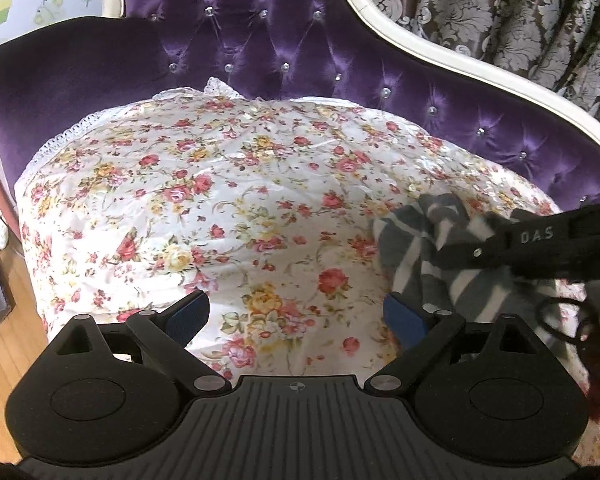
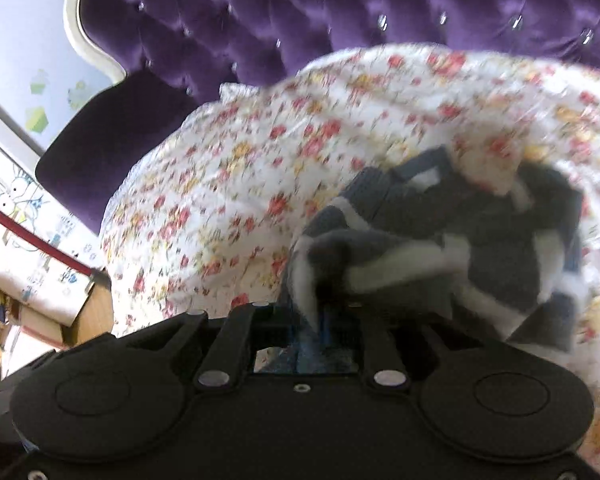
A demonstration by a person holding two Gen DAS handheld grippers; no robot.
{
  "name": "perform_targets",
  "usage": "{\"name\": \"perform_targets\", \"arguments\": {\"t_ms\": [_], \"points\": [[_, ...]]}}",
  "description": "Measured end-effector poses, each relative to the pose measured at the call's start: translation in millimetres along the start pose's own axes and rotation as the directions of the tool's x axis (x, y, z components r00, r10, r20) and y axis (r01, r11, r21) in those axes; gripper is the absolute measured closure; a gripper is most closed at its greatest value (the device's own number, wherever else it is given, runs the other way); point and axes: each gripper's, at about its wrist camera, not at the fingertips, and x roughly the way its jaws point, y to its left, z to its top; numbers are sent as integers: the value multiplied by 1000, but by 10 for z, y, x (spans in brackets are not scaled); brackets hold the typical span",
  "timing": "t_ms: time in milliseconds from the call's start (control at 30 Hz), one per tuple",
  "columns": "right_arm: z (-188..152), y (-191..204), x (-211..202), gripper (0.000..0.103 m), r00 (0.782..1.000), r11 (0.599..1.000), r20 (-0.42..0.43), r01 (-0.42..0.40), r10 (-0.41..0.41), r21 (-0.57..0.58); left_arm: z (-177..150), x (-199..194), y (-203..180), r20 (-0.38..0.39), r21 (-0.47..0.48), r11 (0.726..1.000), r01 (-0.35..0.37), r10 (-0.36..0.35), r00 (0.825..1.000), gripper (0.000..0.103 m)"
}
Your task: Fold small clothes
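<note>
**Striped cloth in the right gripper, left gripper bare**

We look down along both grippers at a floral cover (image 1: 204, 200) spread over a purple tufted sofa (image 1: 260, 40); the sofa has a white curved frame (image 1: 440, 46), and a patterned curtain (image 1: 500, 8) hangs behind it at the upper right of the left view.

In the left view, our left gripper (image 1: 296, 318) hangs over the cover with its jaws wide apart; the blue pads (image 1: 188, 314) have only flowered fabric showing between them, and we see nothing in their grasp. To its right lies the grey-and-white striped cloth (image 1: 432, 248), bunched on the cover, with the black body of the right gripper (image 1: 540, 240) reaching across it from the right edge; its fingertips are hidden from this side.

In the right view, which is blurred, the cloth (image 2: 440, 248) sits crumpled straight ahead of the right gripper (image 2: 320, 316); a fold of it runs down into the narrow gap between the fingers, which stand close together. We take the jaws to be closed on that fold, though the blur and the fabric cover the pads themselves; the rest of the cloth spreads out rumpled on the cover (image 2: 228, 184), toward the right of the frame. Wooden floor (image 1: 4, 360) shows at the lower left of the left view.
</note>
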Motion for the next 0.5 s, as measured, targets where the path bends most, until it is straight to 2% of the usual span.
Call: {"name": "perform_targets", "arguments": {"t_ms": [33, 100, 300, 400, 500], "points": [[-2, -13, -14, 60, 1000, 1000, 8, -28, 27, 9, 2, -3, 5, 2, 1, 1000, -4, 4, 1000, 8], [1, -53, -130, 51, 994, 995, 48, -95, 93, 29, 5, -7, 11, 3, 1, 1000, -7, 7, 1000, 8], [23, -130, -659, 49, 964, 986, 210, -164, 162, -9, -6, -9, -18, 12, 1, 1000, -3, 3, 1000, 8], [-64, -208, -875, 49, 958, 995, 269, -92, 98, -33, -12, -42, -39, 35, 1, 1000, 11, -11, 999, 8], [-226, -261, -967, 50, 954, 995, 300, 45, -18, -86, -8, -89, -71, 64, 1, 1000, 25, -25, 998, 8]]}}
